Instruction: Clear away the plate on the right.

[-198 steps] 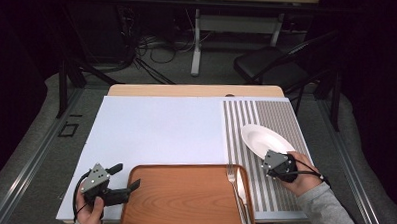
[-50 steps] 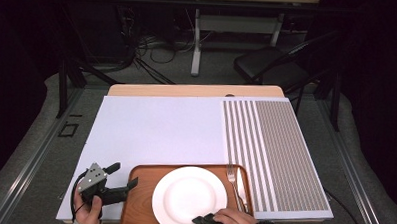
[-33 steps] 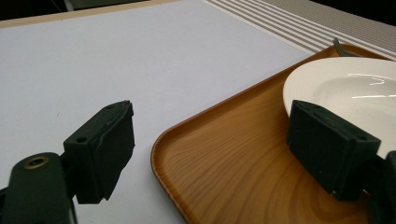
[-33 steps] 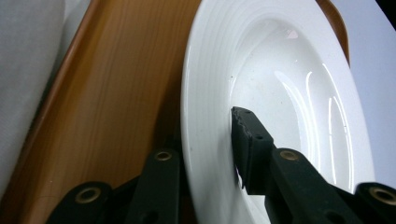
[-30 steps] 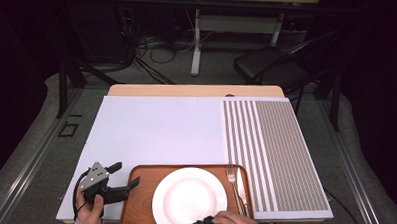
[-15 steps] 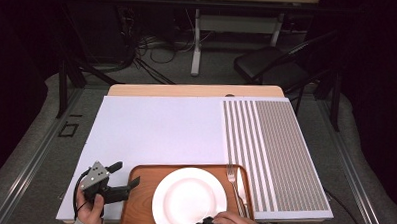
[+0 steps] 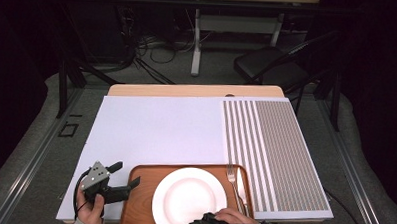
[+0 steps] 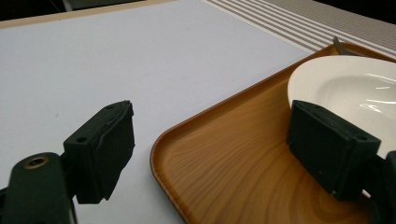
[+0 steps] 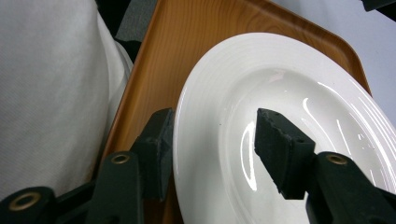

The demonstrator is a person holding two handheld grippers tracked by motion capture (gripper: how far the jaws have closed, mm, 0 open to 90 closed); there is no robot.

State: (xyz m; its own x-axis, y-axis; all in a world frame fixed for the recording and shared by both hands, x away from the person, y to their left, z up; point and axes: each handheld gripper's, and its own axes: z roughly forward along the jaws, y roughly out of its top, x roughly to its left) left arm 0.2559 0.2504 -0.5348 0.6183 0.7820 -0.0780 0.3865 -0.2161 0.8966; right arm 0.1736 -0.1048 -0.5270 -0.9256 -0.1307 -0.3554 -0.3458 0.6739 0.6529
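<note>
A white plate (image 7: 189,199) lies in the middle of a wooden tray (image 7: 144,177) at the table's near edge. My right gripper (image 7: 198,223) is at the plate's near rim. In the right gripper view the right gripper (image 9: 217,140) is open, one jaw outside the plate (image 9: 289,88) over the tray (image 9: 187,28), the other above the plate's well. My left gripper (image 7: 125,173) is open at the tray's left edge. In the left gripper view the left gripper (image 8: 212,135) straddles the tray (image 8: 224,163) corner, its right jaw close to the plate (image 8: 355,88).
A fork (image 7: 231,180) and a second piece of cutlery (image 7: 240,186) lie on the tray right of the plate. A white mat (image 7: 156,125) covers the table's left and middle, a striped mat (image 7: 275,149) its right. A folding chair (image 7: 268,64) stands beyond the table.
The plate, earlier held by my right gripper over the striped mat, now lies on the tray. Over the last second my right gripper has edged slightly toward the person; the left has stayed put.
</note>
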